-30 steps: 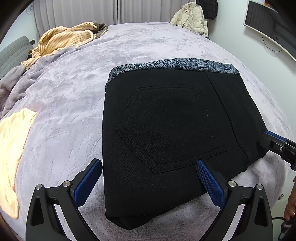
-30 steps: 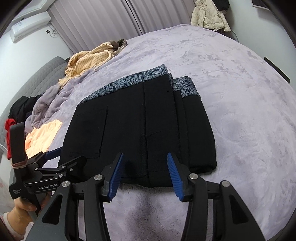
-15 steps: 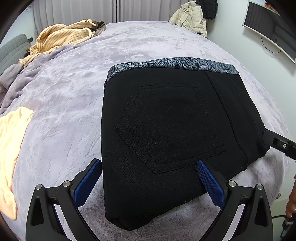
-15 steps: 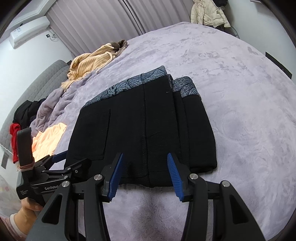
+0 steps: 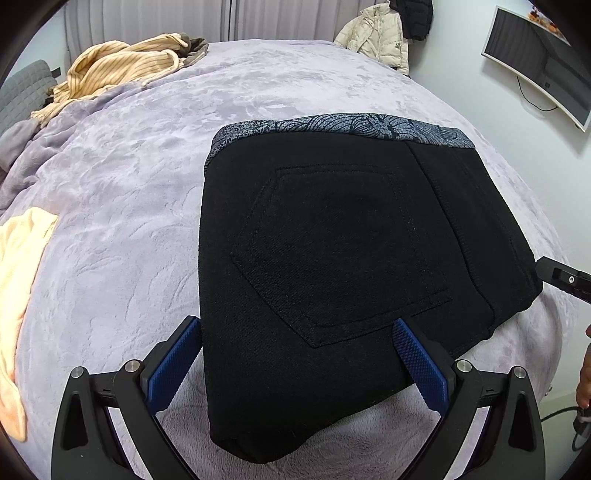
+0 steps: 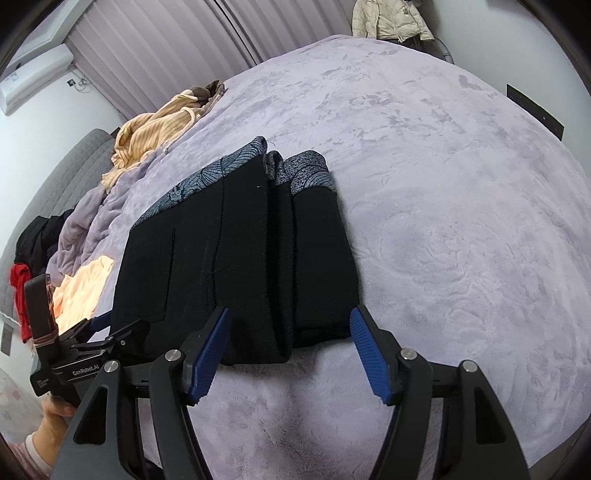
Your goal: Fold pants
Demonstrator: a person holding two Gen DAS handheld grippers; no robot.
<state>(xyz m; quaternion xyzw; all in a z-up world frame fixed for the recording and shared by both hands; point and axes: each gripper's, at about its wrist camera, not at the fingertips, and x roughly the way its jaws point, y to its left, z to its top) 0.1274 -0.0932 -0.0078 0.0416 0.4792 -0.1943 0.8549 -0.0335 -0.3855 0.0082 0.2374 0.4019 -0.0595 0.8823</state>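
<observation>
While the folded black pants (image 5: 343, 280) lay flat on the lilac plush bedspread (image 5: 122, 206), I had both grippers poised at their near edge. My left gripper (image 5: 297, 360) stood with its jaws wide apart; the blue pads straddled the near corner of the bundle, the cloth lying between them with neither pad visibly pressing on it. From that wrist camera I saw the back pocket stitched on the top layer and the grey patterned waistband (image 5: 343, 127) along the far edge.

My right gripper (image 6: 290, 350) was at the adjoining side, its jaws opening as I watched, with the stacked folds of the pants between the pads and nothing gripped. From the right wrist view the layers showed as several parallel ridges running away from me.

A striped yellow garment (image 5: 122, 68) sat heaped at the far left of the bed, well apart from the pants, and a peach-coloured cloth (image 5: 18, 280) lay near the left edge. A cream puffer jacket (image 5: 376, 33) hung beyond the bed, and a curved screen (image 5: 539, 62) was mounted on the right wall.
</observation>
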